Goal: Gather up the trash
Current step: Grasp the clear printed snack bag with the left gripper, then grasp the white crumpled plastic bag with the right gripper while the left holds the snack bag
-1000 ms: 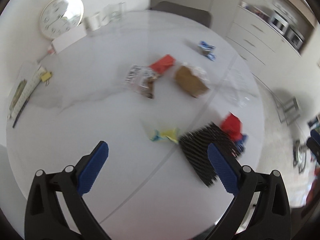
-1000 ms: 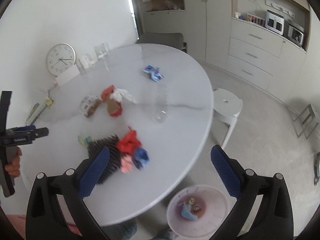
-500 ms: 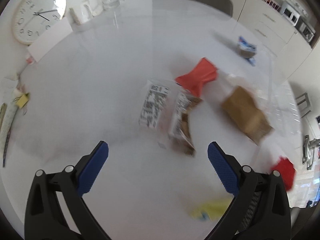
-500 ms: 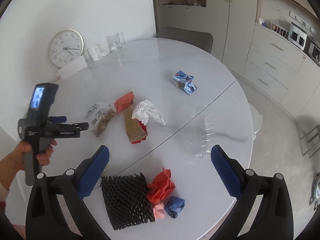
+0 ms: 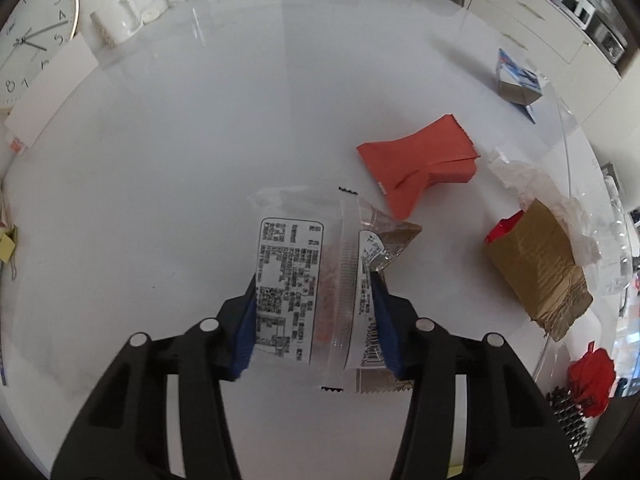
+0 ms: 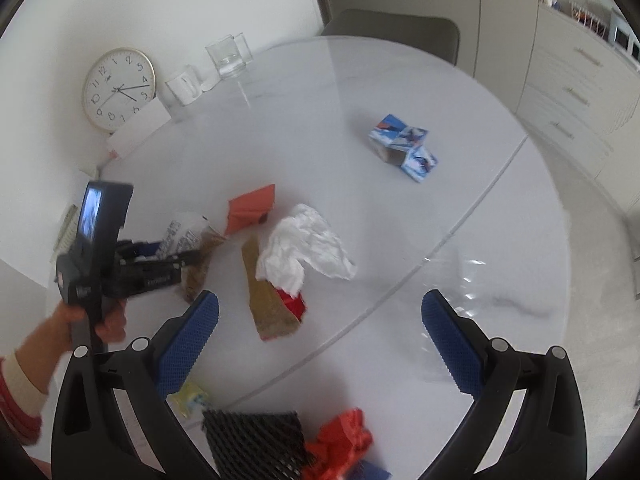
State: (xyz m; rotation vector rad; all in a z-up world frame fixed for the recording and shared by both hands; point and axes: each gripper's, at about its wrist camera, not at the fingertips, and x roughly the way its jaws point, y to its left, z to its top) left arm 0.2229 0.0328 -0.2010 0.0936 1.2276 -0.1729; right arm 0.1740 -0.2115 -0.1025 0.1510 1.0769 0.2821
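- The left gripper has its blue pads closed against the two sides of the clear plastic snack wrapper with a printed white label, which lies on the white round table at its near left.
- Risk, I judge: the thin film could crumple and slide out when lifted, since the grip is only on its edges.
- The right gripper hangs wide open and empty above the crumpled white paper; a careless sweep could scatter it.

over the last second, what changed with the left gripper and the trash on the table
The left gripper swept forward over the table to the clear snack wrapper, and its jaws closed from wide open onto it. The right gripper came nearer the table, jaws open as before. The red packet, brown bag and clock stayed put.
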